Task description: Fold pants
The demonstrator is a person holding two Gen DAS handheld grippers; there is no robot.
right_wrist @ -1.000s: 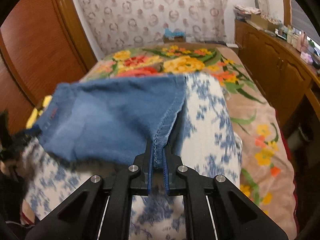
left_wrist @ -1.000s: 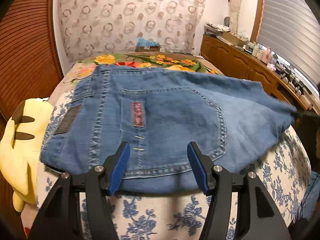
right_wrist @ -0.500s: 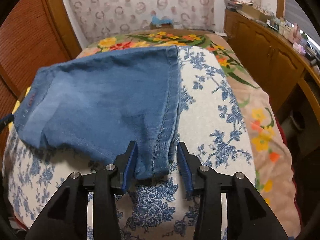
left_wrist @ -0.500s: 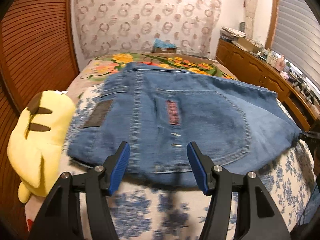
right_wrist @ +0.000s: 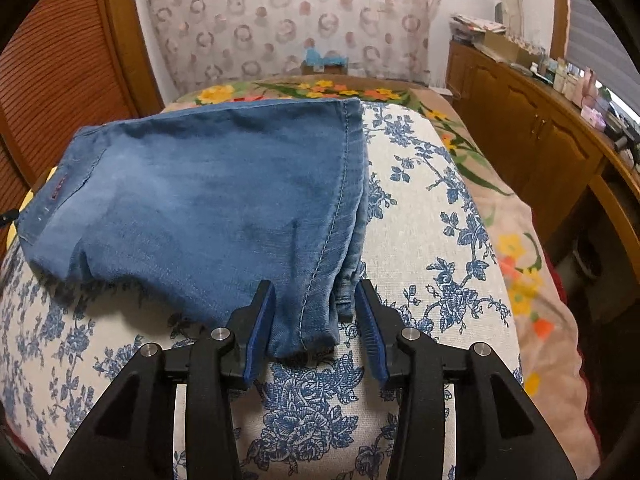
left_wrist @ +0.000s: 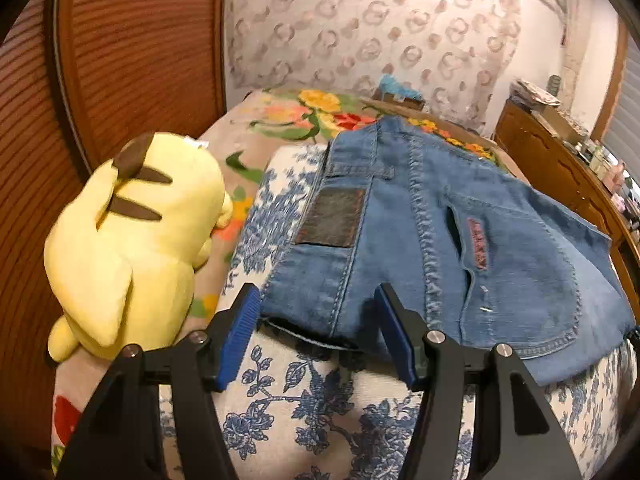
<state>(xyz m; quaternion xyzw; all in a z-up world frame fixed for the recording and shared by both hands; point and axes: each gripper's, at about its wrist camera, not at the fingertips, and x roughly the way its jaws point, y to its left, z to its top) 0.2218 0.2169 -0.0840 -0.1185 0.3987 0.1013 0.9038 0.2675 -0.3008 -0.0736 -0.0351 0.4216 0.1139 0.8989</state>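
Note:
Folded blue denim pants (left_wrist: 460, 248) lie on a white cushion with blue flowers (left_wrist: 320, 420), waistband patch and back pocket up. My left gripper (left_wrist: 316, 336) is open, its jaws straddling the near waistband corner without holding it. In the right wrist view the pants (right_wrist: 208, 204) show their plain folded side. My right gripper (right_wrist: 316, 328) is open around the near hem corner, not gripping it.
A yellow plush toy (left_wrist: 132, 236) lies left of the pants against a wooden slatted wall (left_wrist: 112, 48). A floral blanket (right_wrist: 516, 248) covers the bed to the right. A wooden cabinet (right_wrist: 532, 136) with clutter stands on the right. A patterned curtain hangs behind.
My right gripper opened and let go of the hem; the pants now lie flat on the cushion. My left gripper shifted left toward the waistband corner and the plush toy.

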